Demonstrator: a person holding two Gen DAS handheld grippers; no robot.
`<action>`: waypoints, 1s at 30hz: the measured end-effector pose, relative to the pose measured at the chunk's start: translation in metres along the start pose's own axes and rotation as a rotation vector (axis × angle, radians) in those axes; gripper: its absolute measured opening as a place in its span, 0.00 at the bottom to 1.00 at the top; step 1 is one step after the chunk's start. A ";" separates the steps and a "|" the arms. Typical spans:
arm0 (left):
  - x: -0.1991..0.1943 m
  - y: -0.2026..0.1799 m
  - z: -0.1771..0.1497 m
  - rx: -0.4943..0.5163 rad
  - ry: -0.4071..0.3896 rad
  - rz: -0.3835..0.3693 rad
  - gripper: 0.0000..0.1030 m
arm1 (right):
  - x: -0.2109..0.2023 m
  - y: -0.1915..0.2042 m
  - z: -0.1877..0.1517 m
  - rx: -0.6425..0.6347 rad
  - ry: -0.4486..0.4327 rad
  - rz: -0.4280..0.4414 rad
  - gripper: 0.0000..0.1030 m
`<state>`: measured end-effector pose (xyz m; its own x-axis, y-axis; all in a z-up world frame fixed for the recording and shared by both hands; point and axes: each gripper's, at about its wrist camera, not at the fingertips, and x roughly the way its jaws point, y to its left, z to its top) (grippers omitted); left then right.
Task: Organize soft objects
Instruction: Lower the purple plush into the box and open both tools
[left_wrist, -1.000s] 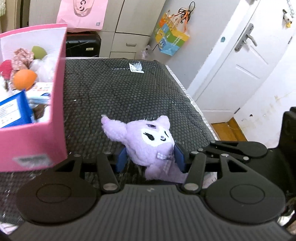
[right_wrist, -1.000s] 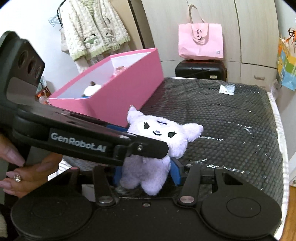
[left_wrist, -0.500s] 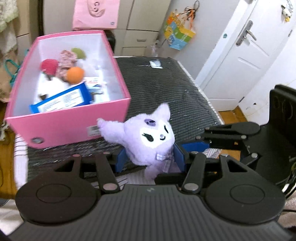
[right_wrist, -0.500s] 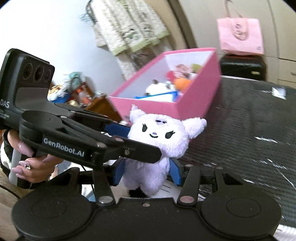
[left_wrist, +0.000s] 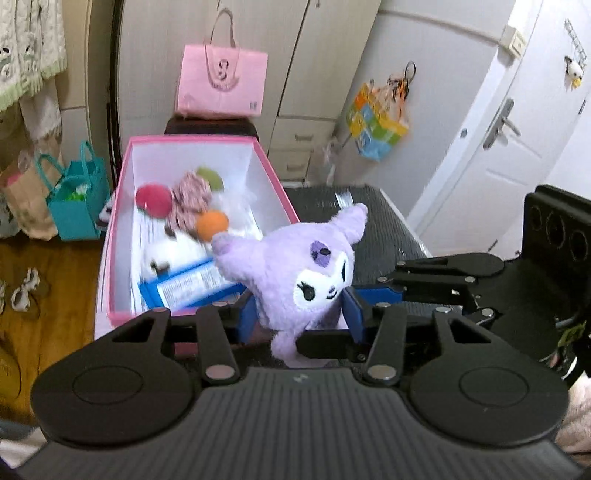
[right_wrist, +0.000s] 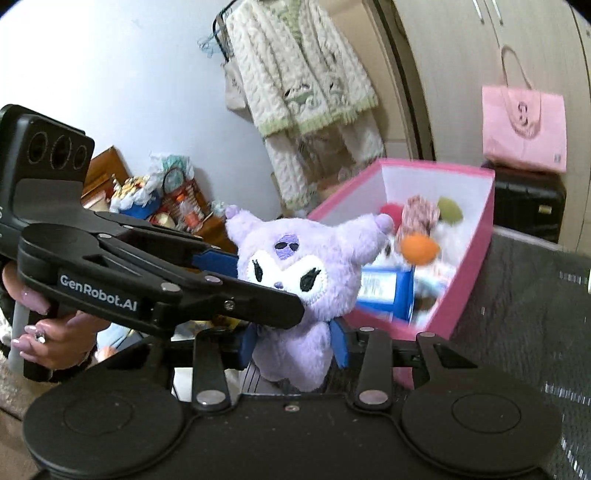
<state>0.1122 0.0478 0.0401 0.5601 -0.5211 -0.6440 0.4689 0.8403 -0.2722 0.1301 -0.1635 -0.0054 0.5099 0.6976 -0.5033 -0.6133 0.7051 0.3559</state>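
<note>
A purple plush toy (left_wrist: 295, 273) with a white face is held in the air by both grippers. My left gripper (left_wrist: 299, 314) is shut on its head from the sides. My right gripper (right_wrist: 293, 347) is shut on its lower body (right_wrist: 291, 354). The toy hangs near the front corner of the pink box (left_wrist: 110, 236), level with its rim. The box holds several soft balls, a blue packet (left_wrist: 192, 288) and other items. The box also shows in the right wrist view (right_wrist: 476, 258), behind the toy.
The box stands on a black quilted table (left_wrist: 384, 229). A pink tote bag (left_wrist: 221, 85) sits on a dark case behind it. A white door (left_wrist: 491, 162) is at the right. Bags stand on the wooden floor (left_wrist: 55, 295) at left.
Both grippers have lifted the plush toy off the table and carried it left toward the pink box. The box's inside is now in fuller view.
</note>
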 end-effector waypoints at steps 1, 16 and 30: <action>0.002 0.004 0.005 -0.002 -0.010 -0.005 0.45 | 0.003 -0.003 0.004 0.001 -0.012 -0.009 0.45; 0.117 0.083 0.089 -0.125 0.005 -0.097 0.44 | 0.075 -0.070 0.069 0.022 -0.042 -0.244 0.45; 0.181 0.109 0.105 -0.210 0.090 -0.097 0.48 | 0.129 -0.096 0.082 -0.046 0.059 -0.423 0.46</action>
<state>0.3362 0.0292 -0.0314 0.4514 -0.5937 -0.6662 0.3599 0.8043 -0.4729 0.3039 -0.1306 -0.0395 0.6878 0.3389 -0.6419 -0.3844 0.9202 0.0738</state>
